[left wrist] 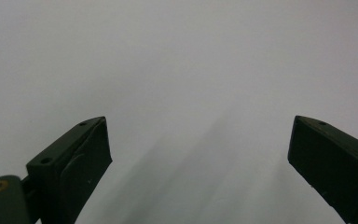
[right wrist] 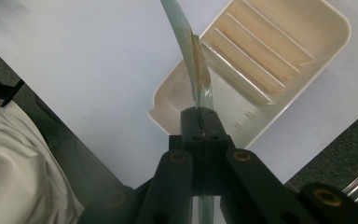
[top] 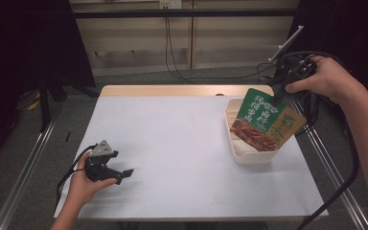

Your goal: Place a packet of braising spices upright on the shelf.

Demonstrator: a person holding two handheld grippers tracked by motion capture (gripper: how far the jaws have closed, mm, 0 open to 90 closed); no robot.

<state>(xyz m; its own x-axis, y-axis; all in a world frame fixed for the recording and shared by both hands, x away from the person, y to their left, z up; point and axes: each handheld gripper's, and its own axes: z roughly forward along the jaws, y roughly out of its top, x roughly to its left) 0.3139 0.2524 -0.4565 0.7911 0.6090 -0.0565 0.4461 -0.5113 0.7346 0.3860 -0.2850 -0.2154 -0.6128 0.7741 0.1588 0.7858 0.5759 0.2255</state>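
Surface (top: 172,143): flat, matte white sheet over a light wood top, the wood showing as a strip along the far edge.

Tray (top: 239,153): cream plastic, rectangular with rounded corners, shallow walls, raised ribs running along its floor. It sits at the right side of the surface, near the right edge.

Packet (top: 263,122): flat, glossy printed pouch — green upper part with white characters, a yellow-olive panel on one side, a photo of reddish-brown food lower down. It hangs tilted, lower edge inside the tray, top corner raised above the far rim. In the right gripper view the packet (right wrist: 193,60) appears edge-on as a thin, slightly curved film running from the jaws over the tray (right wrist: 326,42).

Right claw (top: 275,96): held high over the far right corner, the right hand (top: 328,79) wrapped around the body, jaws pointing down and inward. Jaws pressed together on the packet's top edge — seen clearly at the right claw (right wrist: 199,119) in its own view.

Left claw (top: 127,172): resting low over the near left of the surface, held by the left hand (top: 84,184), jaws pointing right. In the left gripper view the two black jaws stand wide apart with nothing between them; left claw (left wrist: 198,154) faces plain white sheet.
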